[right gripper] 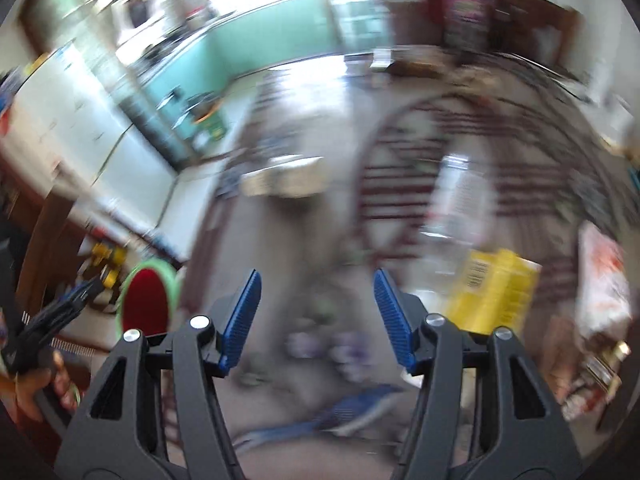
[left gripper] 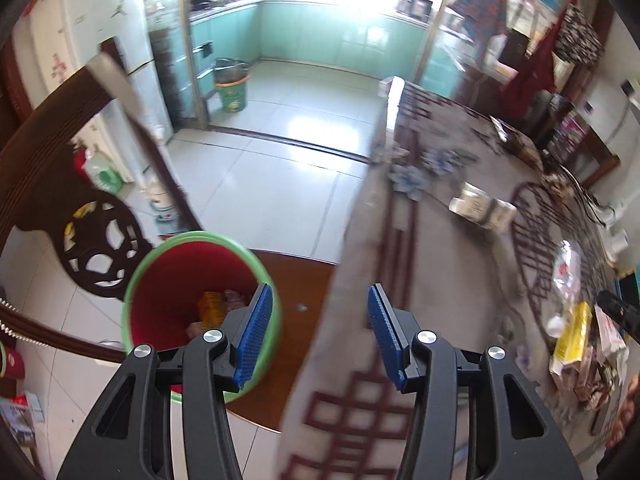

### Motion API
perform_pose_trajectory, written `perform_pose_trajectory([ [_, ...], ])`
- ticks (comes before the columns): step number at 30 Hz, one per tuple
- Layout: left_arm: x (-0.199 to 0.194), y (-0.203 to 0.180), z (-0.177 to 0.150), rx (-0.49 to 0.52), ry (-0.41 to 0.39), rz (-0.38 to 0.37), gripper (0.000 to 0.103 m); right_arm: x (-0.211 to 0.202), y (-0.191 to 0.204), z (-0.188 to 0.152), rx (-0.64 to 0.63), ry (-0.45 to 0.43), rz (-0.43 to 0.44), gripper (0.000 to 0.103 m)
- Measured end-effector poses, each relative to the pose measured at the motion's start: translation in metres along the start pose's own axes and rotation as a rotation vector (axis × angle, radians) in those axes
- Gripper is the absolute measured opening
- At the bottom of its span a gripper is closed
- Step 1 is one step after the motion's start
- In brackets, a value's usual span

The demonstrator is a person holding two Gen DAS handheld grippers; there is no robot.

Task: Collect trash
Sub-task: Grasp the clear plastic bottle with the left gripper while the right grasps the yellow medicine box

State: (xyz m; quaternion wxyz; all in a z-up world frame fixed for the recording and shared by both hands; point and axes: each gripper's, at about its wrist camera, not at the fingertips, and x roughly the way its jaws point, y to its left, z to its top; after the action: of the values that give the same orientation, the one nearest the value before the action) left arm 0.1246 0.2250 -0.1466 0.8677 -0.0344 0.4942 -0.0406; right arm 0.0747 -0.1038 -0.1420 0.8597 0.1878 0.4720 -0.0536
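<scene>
The right claw [right gripper: 318,316], jaws apart and empty above the patterned worktop [right gripper: 280,240], has the yellow carton [right gripper: 494,294] just off its right finger, nearer than the empty, open left claw [left gripper: 320,330] beside the red bin [left gripper: 192,280].

A green bucket [left gripper: 231,90] stands on the kitchen floor, far behind the table's patterned cloth [left gripper: 440,208], near the teal cupboards [left gripper: 320,36] by the wall.

The floor [left gripper: 280,128] lies open, while the table [left gripper: 448,216] edge and red bin [left gripper: 192,276] crowd the near space.
</scene>
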Motion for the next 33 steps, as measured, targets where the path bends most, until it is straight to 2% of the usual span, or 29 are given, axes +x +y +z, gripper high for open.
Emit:
perform_pose_trajectory([
  [2, 0.002, -0.03, -0.001, 0.044, 0.014, -0.037, 0.047, 0.001, -0.041, -0.001, 0.089, 0.0, -0.067, 0.067],
  [4, 0.005, -0.071, -0.003, 0.113, 0.028, -0.093, 0.047, 0.011, -0.084, -0.006, 0.188, 0.045, -0.109, 0.068],
  [7, 0.01, -0.129, -0.006, 0.202, 0.052, -0.185, 0.057, 0.028, -0.116, -0.013, 0.267, 0.103, -0.13, 0.069],
  [8, 0.01, -0.144, -0.006, 0.216, 0.052, -0.204, 0.068, 0.034, -0.122, -0.017, 0.287, 0.123, -0.125, 0.069],
  [9, 0.01, -0.159, -0.006, 0.23, 0.048, -0.221, 0.072, 0.04, -0.129, -0.02, 0.308, 0.145, -0.102, 0.069],
  [12, 0.01, -0.204, -0.005, 0.285, 0.045, -0.252, 0.072, 0.055, -0.136, -0.025, 0.291, 0.195, -0.056, 0.069],
  [13, 0.011, -0.217, -0.004, 0.298, 0.047, -0.259, 0.072, 0.058, -0.137, -0.026, 0.278, 0.213, -0.04, 0.065],
  [15, 0.013, -0.238, -0.003, 0.317, 0.053, -0.268, 0.072, 0.065, -0.143, -0.029, 0.269, 0.25, 0.007, 0.044],
  [17, 0.017, -0.26, -0.001, 0.331, 0.061, -0.281, 0.072, 0.067, -0.15, -0.031, 0.273, 0.269, 0.052, 0.041],
  [22, 0.043, -0.312, 0.001, 0.373, 0.112, -0.301, 0.072, 0.036, -0.166, -0.024, 0.224, 0.214, 0.082, 0.039],
  [29, 0.102, -0.361, -0.008, 0.402, 0.234, -0.258, 0.071, 0.017, -0.189, -0.027, 0.211, 0.204, 0.088, 0.038],
  [31, 0.115, -0.367, -0.009, 0.393, 0.263, -0.245, 0.066, 0.016, -0.193, -0.028, 0.212, 0.208, 0.087, 0.038],
  [33, 0.125, -0.37, -0.008, 0.381, 0.28, -0.227, 0.054, 0.018, -0.195, -0.029, 0.215, 0.216, 0.085, 0.038],
])
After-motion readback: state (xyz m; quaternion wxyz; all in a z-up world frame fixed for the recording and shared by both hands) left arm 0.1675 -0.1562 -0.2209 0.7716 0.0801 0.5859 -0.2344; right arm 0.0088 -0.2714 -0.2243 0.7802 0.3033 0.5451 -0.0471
